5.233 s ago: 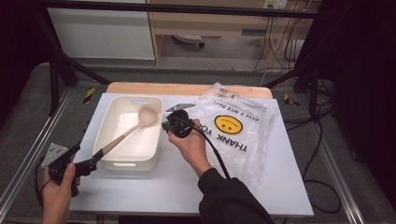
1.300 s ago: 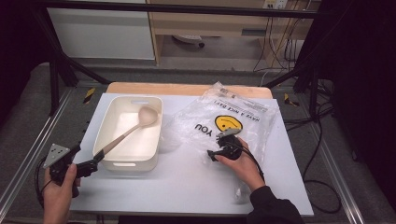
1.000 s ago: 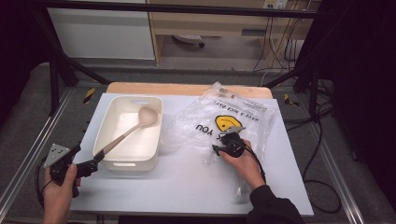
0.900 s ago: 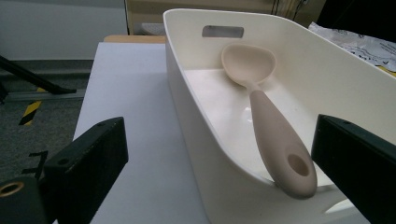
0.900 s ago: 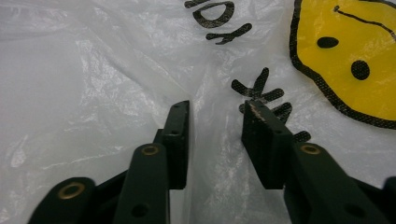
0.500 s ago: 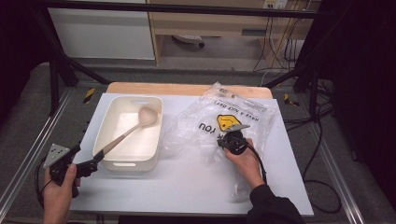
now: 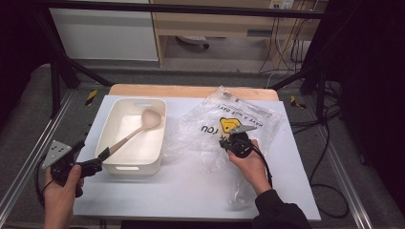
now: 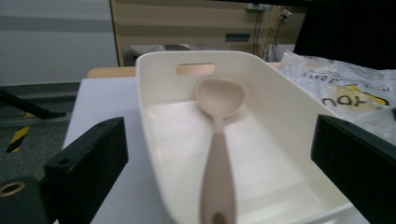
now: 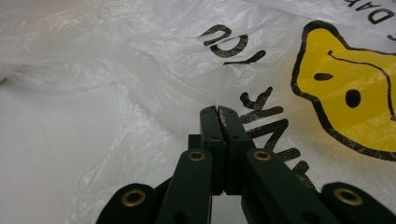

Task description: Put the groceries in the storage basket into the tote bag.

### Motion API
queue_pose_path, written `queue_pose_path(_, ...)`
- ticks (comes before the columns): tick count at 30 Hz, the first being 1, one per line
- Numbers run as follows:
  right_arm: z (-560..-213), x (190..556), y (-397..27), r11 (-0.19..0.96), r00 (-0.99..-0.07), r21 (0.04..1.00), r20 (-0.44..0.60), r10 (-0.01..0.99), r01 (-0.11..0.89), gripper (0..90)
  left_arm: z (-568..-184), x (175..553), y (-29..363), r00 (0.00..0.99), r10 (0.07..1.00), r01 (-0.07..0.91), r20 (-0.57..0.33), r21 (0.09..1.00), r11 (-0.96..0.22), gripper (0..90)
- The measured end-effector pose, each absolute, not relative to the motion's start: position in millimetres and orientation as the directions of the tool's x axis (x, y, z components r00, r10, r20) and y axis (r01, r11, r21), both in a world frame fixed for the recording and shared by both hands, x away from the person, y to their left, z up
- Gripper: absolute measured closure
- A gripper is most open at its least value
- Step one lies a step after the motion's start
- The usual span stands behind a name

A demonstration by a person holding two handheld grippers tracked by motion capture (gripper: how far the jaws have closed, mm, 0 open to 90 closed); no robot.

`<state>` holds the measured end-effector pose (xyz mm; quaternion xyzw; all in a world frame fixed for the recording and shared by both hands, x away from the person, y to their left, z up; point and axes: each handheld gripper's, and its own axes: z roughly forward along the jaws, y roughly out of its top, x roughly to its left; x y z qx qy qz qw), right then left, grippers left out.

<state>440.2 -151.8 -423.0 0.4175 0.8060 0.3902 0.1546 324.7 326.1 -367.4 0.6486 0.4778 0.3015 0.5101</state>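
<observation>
On the table's right half in the high view, the right gripper (image 7: 228,141) sits on the clear plastic bag (image 7: 210,126), jaws having just closed; the left gripper (image 7: 98,160) rests at the near end of the white bin (image 7: 157,143). In the left gripper view, the jaws stand wide apart, released, the spoon (image 8: 218,154) lying between and beyond them inside the bin (image 8: 285,116). In the right gripper view, the fingers (image 9: 211,122) are clenched together, pinching a fold of the bag (image 9: 140,70) at their tips.
</observation>
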Motion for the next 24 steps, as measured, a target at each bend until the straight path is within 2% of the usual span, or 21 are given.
queue_pose_path(9,-424,441,-148,0.345,-0.620,0.752,0.105,0.778,0.561,90.0,-346,331,264,0.524,0.844,0.310,-0.113,0.949,-0.065,6.5)
queue_pose_path(12,-424,442,-149,0.343,-0.621,0.752,0.110,0.776,0.563,90.0,-343,332,232,0.563,0.824,0.296,-0.070,0.947,-0.122,7.6)
queue_pose_path(19,-424,442,-150,0.336,-0.621,0.749,0.127,0.773,0.571,90.0,-363,336,167,0.636,0.770,0.331,-0.054,0.920,-0.209,10.4)
queue_pose_path(24,-424,441,-148,0.354,-0.638,0.744,0.124,0.760,0.567,90.0,-383,338,136,0.677,0.733,0.351,-0.065,0.904,-0.245,17.3)
